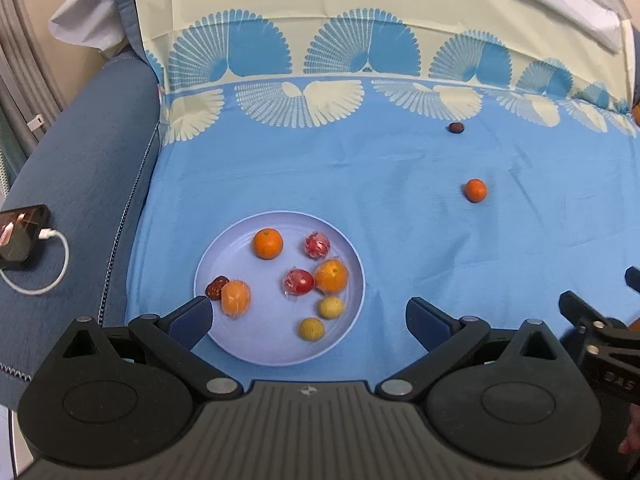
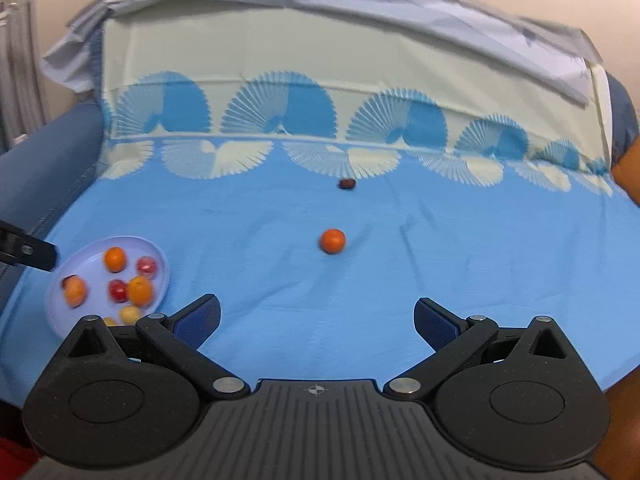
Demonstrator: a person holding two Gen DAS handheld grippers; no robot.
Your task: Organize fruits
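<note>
A small round orange tangerine (image 2: 332, 241) lies alone on the light blue bedsheet with a fan pattern (image 2: 400, 280), well apart from the pale lavender round plastic plate (image 1: 348, 256) and straight ahead of the right gripper (image 2: 316, 320), whose blue-padded fingers stand wide apart with nothing between them. Farther back, near the row of cream fans, a small dark brown-red date-like fruit (image 2: 346, 183) rests on the same sheet. The plate sits on the sheet toward the left and holds three orange citrus fruits, one of them (image 1: 267, 243) at the far side, two red fruits in clear wrappers, one (image 1: 317, 245) near the far rim, two small yellow-tan round fruits, the nearer one (image 1: 311, 328) by the close rim, and a wrinkled dark red date (image 1: 216, 287) touching an orange at the left rim. The left gripper (image 1: 308, 318) hovers over the near edge of the plate, its fingers spread and gripping nothing. On the dark blue sofa arm (image 1: 80, 168) to the left lies a black smartphone (image 1: 20, 234) with a white charging cable (image 1: 48, 264) plugged in.
</note>
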